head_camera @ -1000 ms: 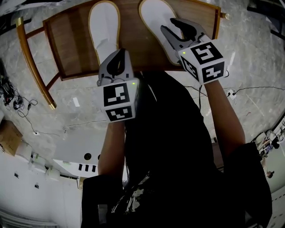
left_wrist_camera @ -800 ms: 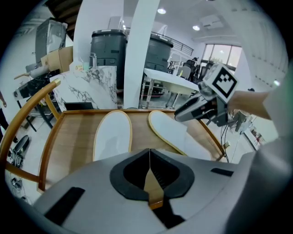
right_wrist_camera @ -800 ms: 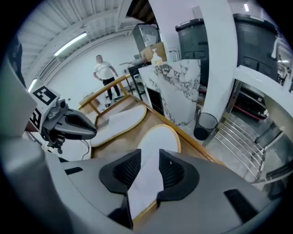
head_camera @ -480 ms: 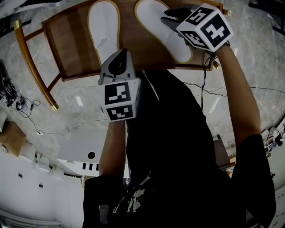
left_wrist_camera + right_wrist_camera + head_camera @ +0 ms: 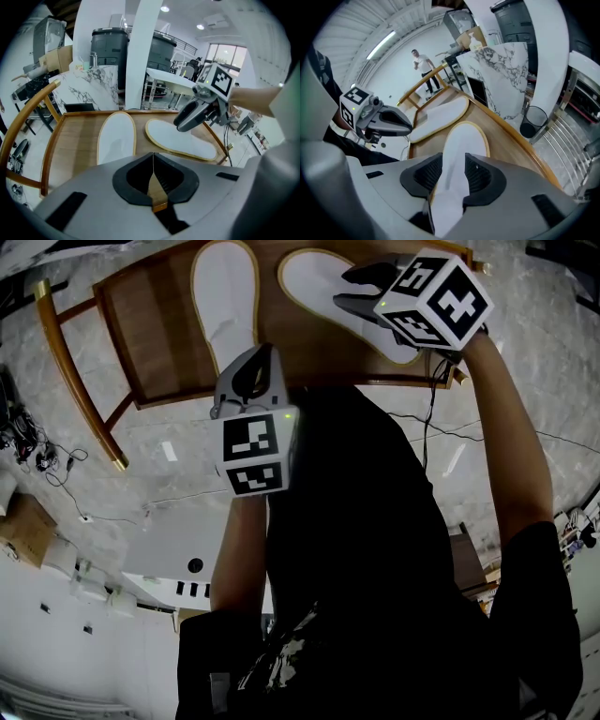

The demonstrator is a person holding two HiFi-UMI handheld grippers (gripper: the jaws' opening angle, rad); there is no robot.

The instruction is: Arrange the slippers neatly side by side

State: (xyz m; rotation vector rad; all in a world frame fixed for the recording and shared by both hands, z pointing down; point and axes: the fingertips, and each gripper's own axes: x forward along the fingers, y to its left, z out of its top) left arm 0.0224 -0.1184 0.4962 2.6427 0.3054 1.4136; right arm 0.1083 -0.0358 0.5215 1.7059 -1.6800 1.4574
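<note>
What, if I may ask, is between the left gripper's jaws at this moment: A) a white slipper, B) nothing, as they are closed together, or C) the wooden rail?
B: the left gripper has its jaws meeting in a closed line with nothing between them; the left slipper lies beyond.

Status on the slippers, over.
Left gripper shut, empty. Right gripper fingers just opening, near end of right white tan-edged slipper between them. It lies angled to left white slipper on wooden chair seat. Nothing in the way.
</note>
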